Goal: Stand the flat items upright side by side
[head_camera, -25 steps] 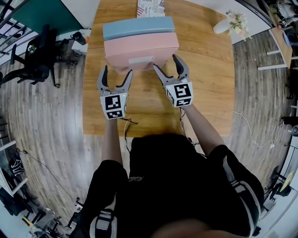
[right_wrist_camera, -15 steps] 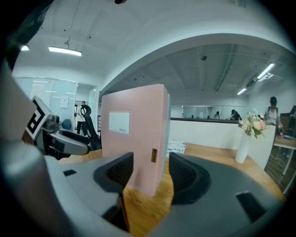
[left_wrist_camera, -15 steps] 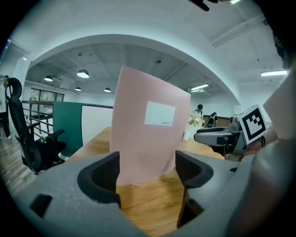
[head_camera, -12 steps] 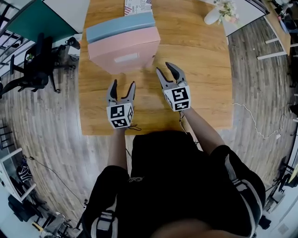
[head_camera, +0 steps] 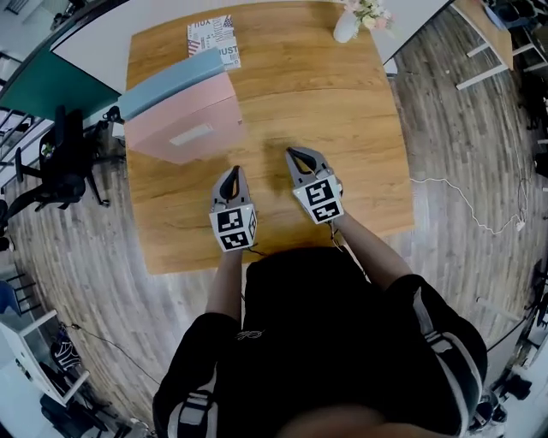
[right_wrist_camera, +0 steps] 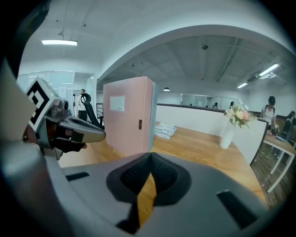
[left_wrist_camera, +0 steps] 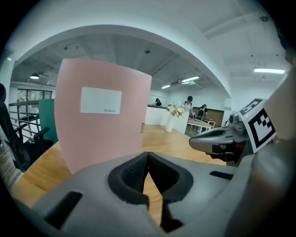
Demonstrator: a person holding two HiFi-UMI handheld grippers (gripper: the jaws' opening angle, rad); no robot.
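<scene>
L gripper (head_camera: 230, 171) & R gripper (head_camera: 292, 153) sit over the near-middle of the table (head_camera: 360, 120), beside each other but not touching, tips aimed toward the far side. Both have just been closing. Jaws are now fully together w/ pads meeting at the tips and nothing btwn them. In each gripper view only bare wood shows thru the slit below the pads. Neither gripper touches a file.

Pink box file (head_camera: 184, 128) stands upright at the table's far left, its white label on the face toward the grippers. Blue box file (head_camera: 167, 73) stands upright on its far side, flush against it, so the 2 are side by side. Both are well apart from the grippers.

Printed booklet (head_camera: 214, 38) lies flat near the far edge, just beyond the blue file. Vase w/ flowers (head_camera: 347, 24) stands at the far right. Office chair (head_camera: 64, 154) is on the floor, left of the table.
</scene>
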